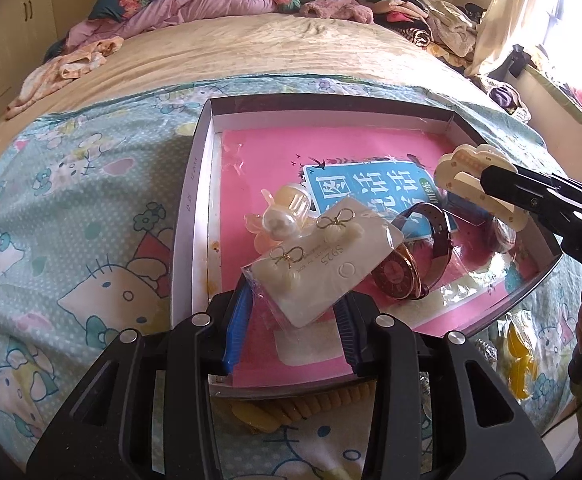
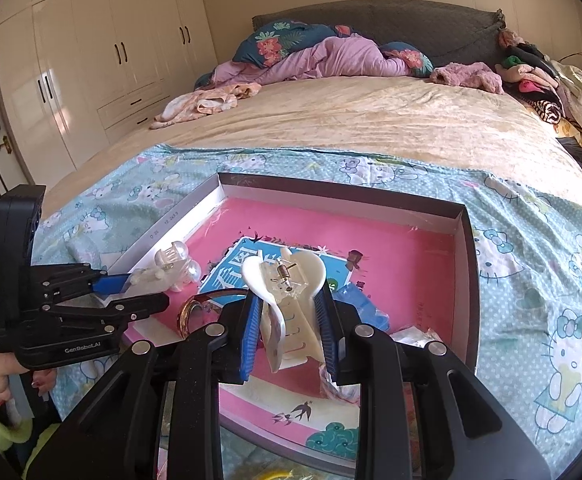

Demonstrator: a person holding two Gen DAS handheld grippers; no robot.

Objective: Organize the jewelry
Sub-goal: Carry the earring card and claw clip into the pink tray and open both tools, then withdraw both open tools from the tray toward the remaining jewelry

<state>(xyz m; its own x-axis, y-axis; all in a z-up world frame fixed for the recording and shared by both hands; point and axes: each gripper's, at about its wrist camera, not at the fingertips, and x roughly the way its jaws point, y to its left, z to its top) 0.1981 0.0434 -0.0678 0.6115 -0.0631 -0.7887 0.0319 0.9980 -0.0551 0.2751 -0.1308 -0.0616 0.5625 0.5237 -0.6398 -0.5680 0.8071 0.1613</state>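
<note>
A shallow grey box point(image 1: 193, 184) with a pink liner lies on the bed; it also shows in the right wrist view point(image 2: 465, 280). My left gripper point(image 1: 291, 320) is shut on a bagged white earring card point(image 1: 323, 264) and holds it over the box's near left part. My right gripper point(image 2: 289, 332) is shut on a cream hair claw clip point(image 2: 287, 300) above the box's right side; the clip also shows in the left wrist view point(image 1: 467, 180). In the box lie a pearl hair clip point(image 1: 279, 216) and a brown-strap watch point(image 1: 407, 268).
A Hello Kitty sheet point(image 1: 71, 208) covers the near bed. Yellow hair clips point(image 1: 519, 360) and a yellowish comb-like clip point(image 1: 291, 408) lie outside the box near me. Clothes point(image 2: 311, 60) pile at the bed's head and right side. Wardrobes point(image 2: 91, 60) stand on the left.
</note>
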